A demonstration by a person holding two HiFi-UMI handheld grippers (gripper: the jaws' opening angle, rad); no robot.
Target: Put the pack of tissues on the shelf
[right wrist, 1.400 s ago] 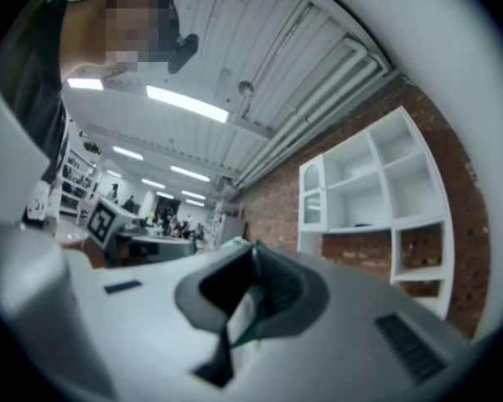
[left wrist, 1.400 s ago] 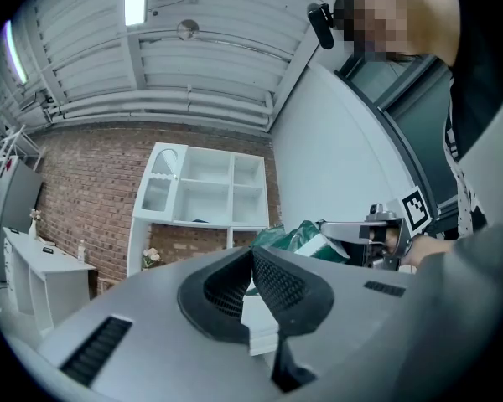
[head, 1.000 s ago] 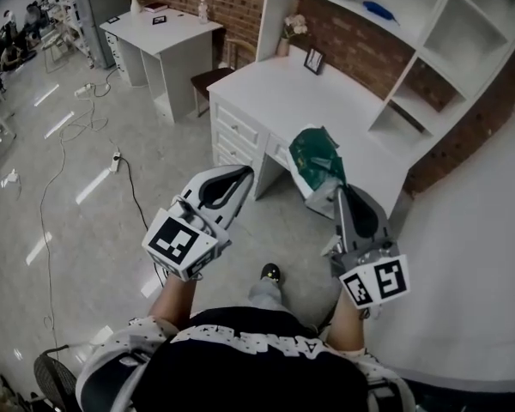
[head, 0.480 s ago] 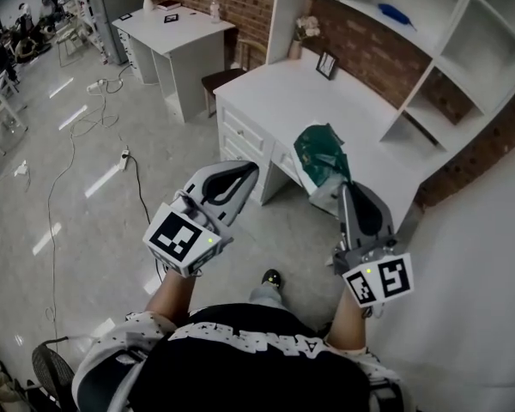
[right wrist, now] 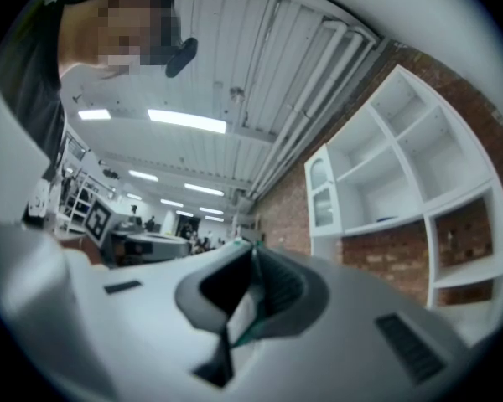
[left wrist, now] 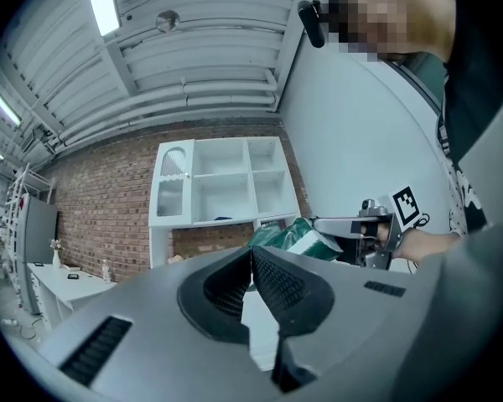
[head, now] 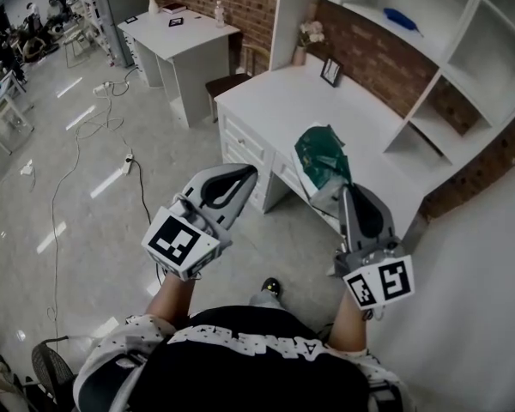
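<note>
Right gripper (head: 343, 191) jaws pinching pack of tissues (head: 319, 154) by near edge, pack sticking out past tips. Left gripper (head: 243, 172) jaws pressed together, empty.

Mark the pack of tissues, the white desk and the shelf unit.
pack of tissues (head: 319, 154): head view, middle of the green wrapper.
white desk (head: 287, 101): head view, bare desktop.
shelf unit (head: 369, 7): head view, bare shelf board.
</note>
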